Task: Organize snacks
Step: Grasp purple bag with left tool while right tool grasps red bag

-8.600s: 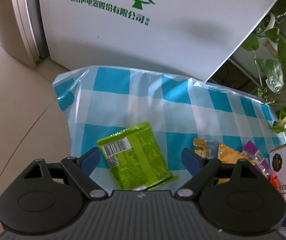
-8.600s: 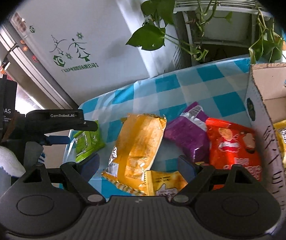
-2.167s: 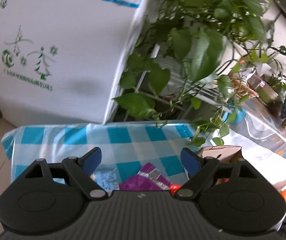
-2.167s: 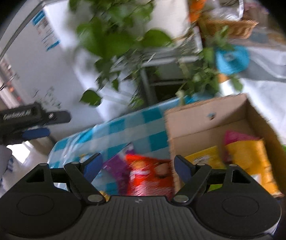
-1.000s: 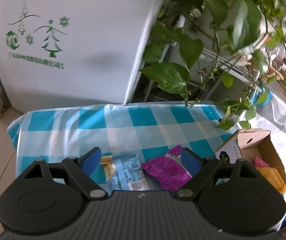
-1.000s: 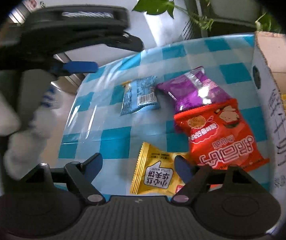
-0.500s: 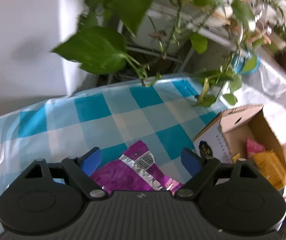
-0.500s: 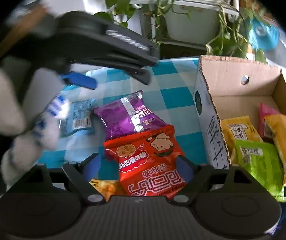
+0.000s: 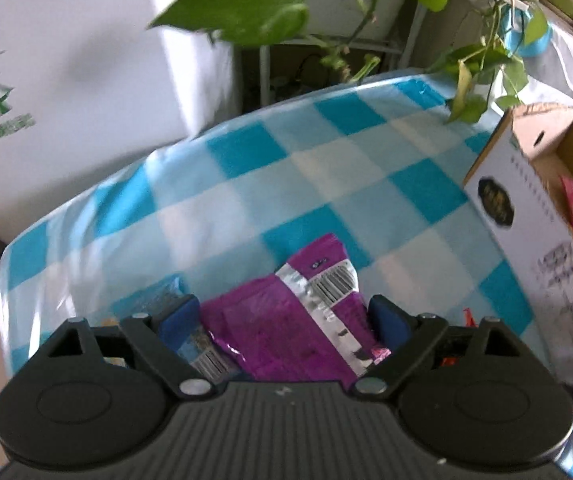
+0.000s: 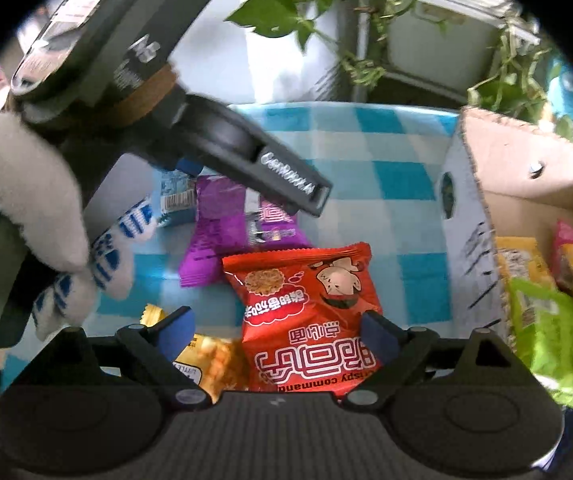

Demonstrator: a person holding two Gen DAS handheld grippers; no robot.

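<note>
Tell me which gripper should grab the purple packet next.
Left. The left gripper is open with the purple packet already between its fingers. The right gripper is open over the red packet, nearer the cardboard box.

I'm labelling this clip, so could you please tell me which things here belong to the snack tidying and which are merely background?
Job:
purple packet
red packet
yellow packet
blue packet
cardboard box, already holding snacks
left gripper
right gripper

Background:
checked tablecloth
trailing plant
white appliance
</note>
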